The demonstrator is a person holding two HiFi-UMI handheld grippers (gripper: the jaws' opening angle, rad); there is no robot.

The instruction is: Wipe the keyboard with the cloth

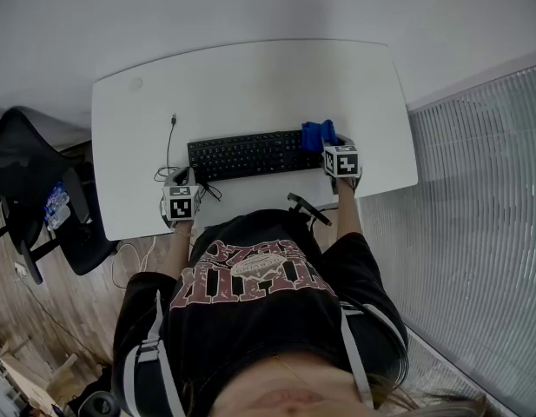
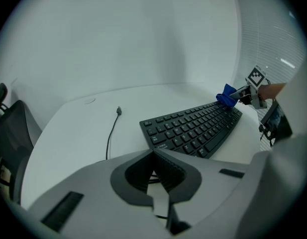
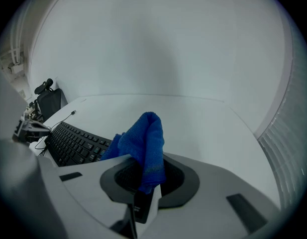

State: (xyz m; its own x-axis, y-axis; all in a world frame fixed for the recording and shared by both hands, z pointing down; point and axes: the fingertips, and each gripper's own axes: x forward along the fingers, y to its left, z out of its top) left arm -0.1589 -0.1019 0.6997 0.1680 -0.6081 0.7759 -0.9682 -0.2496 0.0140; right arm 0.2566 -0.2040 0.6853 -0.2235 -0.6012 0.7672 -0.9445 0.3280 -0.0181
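A black keyboard (image 1: 246, 155) lies across the middle of the white desk (image 1: 250, 85). My right gripper (image 1: 330, 146) is shut on a blue cloth (image 3: 142, 144), which bunches up out of the jaws and rests at the keyboard's right end (image 1: 318, 135). From the left gripper view the cloth (image 2: 226, 98) shows at the keyboard's (image 2: 193, 128) far end. My left gripper (image 1: 186, 183) sits near the keyboard's left front corner, jaws closed with nothing between them (image 2: 154, 176).
A thin black cable (image 1: 170, 142) with a plug lies on the desk left of the keyboard (image 2: 112, 131). A black office chair (image 1: 37, 198) stands left of the desk. A ribbed panel (image 1: 476, 198) runs along the right. A small dark device (image 1: 307, 208) hangs at the desk's front edge.
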